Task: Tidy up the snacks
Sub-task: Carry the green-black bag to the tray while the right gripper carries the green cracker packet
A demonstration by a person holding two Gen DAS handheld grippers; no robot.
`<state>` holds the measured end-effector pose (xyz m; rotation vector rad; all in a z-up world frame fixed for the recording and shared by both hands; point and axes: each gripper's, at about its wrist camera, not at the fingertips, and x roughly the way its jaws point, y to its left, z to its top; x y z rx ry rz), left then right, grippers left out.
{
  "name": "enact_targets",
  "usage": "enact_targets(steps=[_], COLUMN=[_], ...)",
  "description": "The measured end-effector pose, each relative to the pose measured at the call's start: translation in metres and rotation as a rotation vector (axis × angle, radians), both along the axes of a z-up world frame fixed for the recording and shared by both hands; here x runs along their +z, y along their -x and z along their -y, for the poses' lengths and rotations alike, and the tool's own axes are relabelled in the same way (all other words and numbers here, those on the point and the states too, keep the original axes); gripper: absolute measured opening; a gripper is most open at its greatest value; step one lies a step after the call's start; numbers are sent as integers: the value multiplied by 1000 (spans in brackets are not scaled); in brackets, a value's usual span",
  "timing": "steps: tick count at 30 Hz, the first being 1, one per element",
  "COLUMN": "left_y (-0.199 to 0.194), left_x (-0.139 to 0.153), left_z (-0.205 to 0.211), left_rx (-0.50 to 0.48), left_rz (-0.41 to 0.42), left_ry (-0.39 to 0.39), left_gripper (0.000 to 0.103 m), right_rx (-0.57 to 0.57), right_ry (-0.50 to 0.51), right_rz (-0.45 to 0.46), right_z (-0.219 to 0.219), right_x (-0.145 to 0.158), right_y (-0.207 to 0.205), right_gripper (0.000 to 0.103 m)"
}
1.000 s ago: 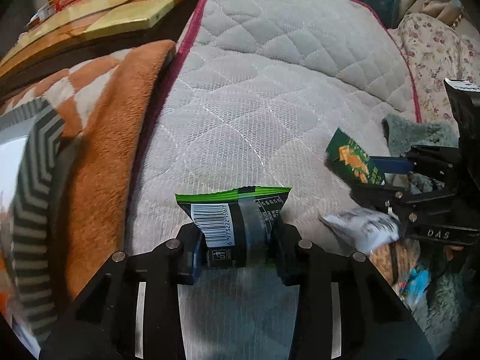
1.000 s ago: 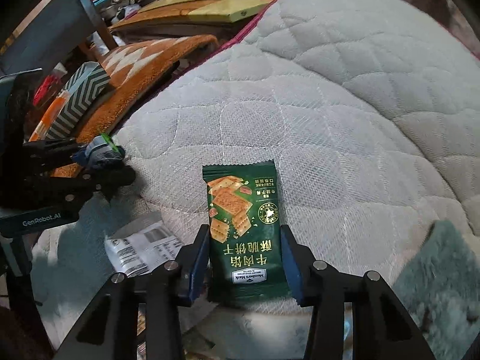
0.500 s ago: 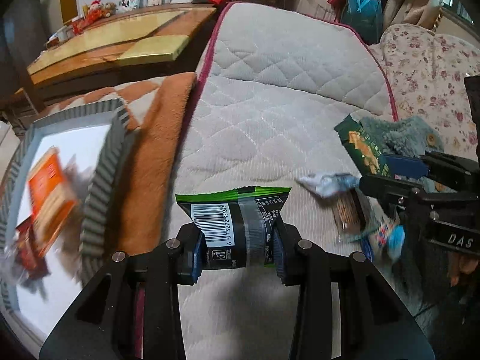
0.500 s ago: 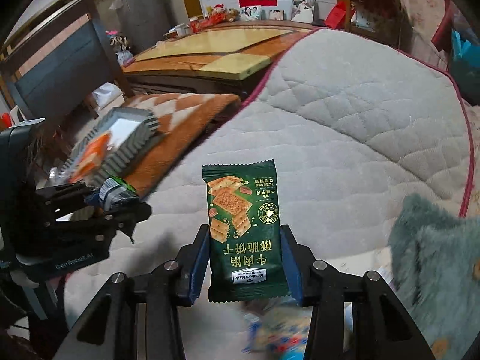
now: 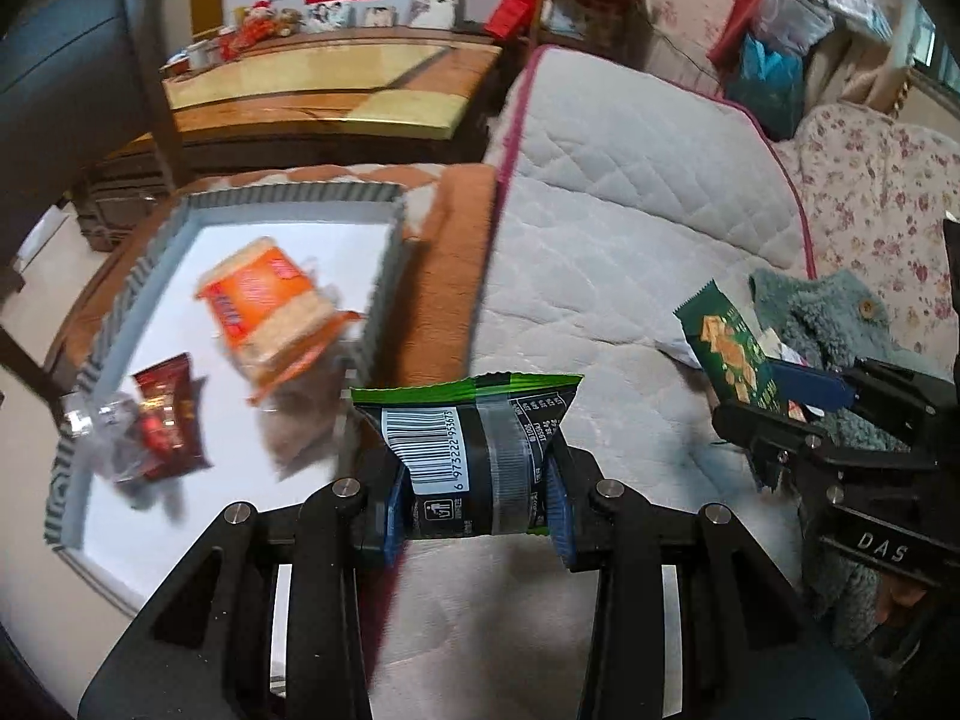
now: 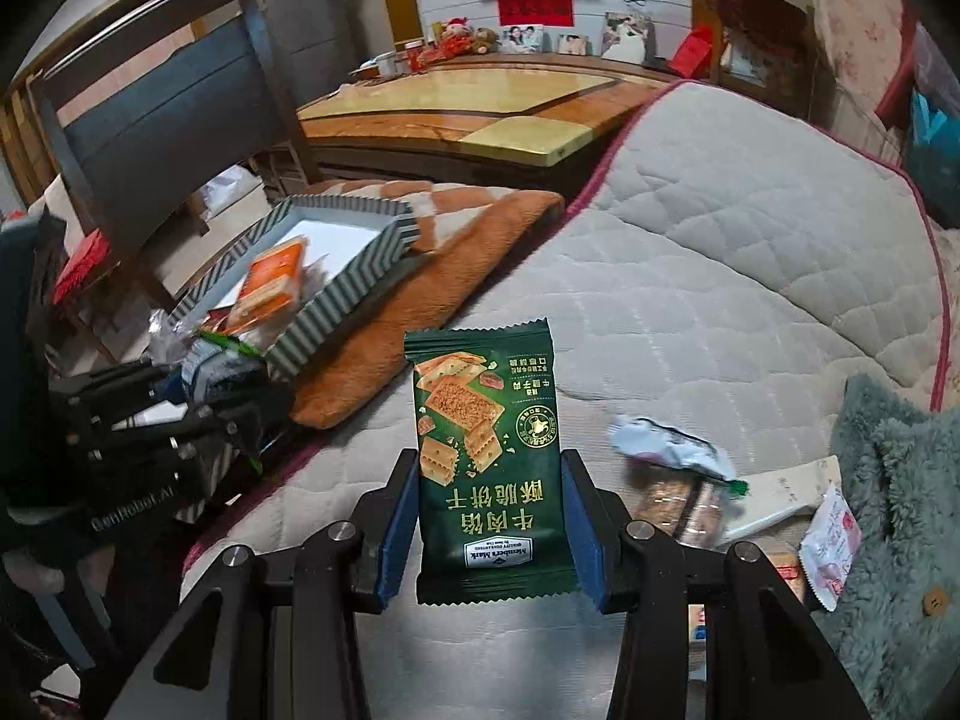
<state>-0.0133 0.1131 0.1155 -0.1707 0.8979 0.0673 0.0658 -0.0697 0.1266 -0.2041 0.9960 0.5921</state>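
My left gripper (image 5: 474,498) is shut on a black snack packet with a green top edge and a barcode (image 5: 465,438), held in the air over the quilt's left side. My right gripper (image 6: 489,531) is shut on a dark green cracker packet (image 6: 486,456), also lifted; it shows at the right of the left wrist view as the cracker packet (image 5: 729,354). A striped-walled tray with a white floor (image 5: 384,276) sits on an orange blanket to the left, holding an orange packet (image 5: 264,306) and a red packet (image 5: 168,414). Loose snack packets (image 6: 672,450) lie on the quilt at the right.
A grey quilted mattress (image 6: 720,252) fills the middle. The orange checked blanket (image 6: 384,354) lies under the tray. A teal fleece garment (image 6: 900,480) is at the right edge. Beyond stand a chair (image 6: 168,96) and a yellow-and-brown wooden table (image 6: 468,108).
Both grippers rose and swung left with their packets still held. The tray with its orange and red packets came into view at the left; the loose packets dropped back to the right.
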Motion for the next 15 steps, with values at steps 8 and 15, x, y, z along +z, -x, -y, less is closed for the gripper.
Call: enact_targets(steps=[8,15], left_y=[17,27], left_x=[4,-1], left_z=[-29,-62], left_rx=[63,133], left_rz=[17,13], left_ry=[-6,6], left_gripper=[36,36], right_rx=[58,115], right_ry=[22,48], right_rz=[11,7], right_z=[-32,-61], right_x=[6,5], right_y=[10,13], right_gripper=[44,44])
